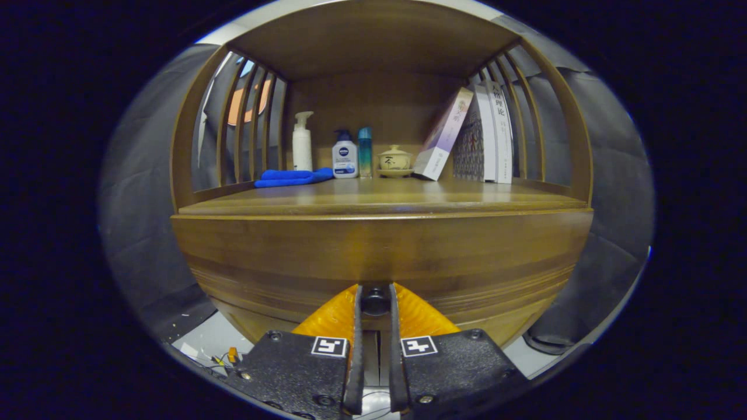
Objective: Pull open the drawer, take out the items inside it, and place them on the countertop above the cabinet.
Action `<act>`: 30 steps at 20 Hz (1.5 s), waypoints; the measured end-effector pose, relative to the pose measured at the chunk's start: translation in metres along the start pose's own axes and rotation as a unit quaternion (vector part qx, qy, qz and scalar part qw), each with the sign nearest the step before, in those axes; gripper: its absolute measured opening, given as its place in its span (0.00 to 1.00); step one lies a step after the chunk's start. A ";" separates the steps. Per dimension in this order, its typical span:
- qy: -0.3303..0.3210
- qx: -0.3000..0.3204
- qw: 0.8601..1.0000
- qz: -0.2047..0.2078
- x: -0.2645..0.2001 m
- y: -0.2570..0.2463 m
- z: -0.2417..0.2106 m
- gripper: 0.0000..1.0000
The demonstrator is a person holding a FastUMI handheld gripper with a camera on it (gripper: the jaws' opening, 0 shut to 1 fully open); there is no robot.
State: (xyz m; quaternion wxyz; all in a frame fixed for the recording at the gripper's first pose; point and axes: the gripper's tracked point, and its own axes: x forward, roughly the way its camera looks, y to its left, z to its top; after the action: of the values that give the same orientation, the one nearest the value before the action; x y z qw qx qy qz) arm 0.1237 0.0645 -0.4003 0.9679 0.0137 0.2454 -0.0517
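The gripper is pinching the drawer knob between its jaws, low on the cabinet's drawer front, beneath the bench. The pull probably wants to be straight back and level, grip kept firm, so the knob isn't slipping free.
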 end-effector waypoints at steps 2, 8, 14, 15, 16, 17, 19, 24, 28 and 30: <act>0.001 0.000 1.000 0.000 -0.004 0.000 -0.001 0.20; 0.000 -0.006 1.000 0.008 -0.027 -0.003 -0.009 0.21; -0.001 -0.012 1.000 0.016 -0.050 -0.002 -0.016 0.21; -0.001 -0.012 1.000 0.017 -0.055 -0.003 -0.017 0.21; -0.001 -0.011 1.000 0.018 -0.059 -0.003 -0.019 0.21; -0.001 -0.011 1.000 0.019 -0.062 -0.003 -0.020 0.21; 0.000 -0.013 1.000 0.021 -0.070 -0.004 -0.022 0.21; 0.003 -0.013 1.000 0.025 -0.085 -0.003 -0.027 0.20; 0.005 -0.019 0.999 0.029 -0.097 -0.004 -0.034 0.21; 0.010 -0.019 0.999 0.032 -0.106 -0.004 -0.039 0.21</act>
State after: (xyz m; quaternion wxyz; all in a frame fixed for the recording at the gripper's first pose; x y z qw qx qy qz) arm 0.0118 0.0721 -0.3844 0.9666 0.0035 0.2557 -0.0160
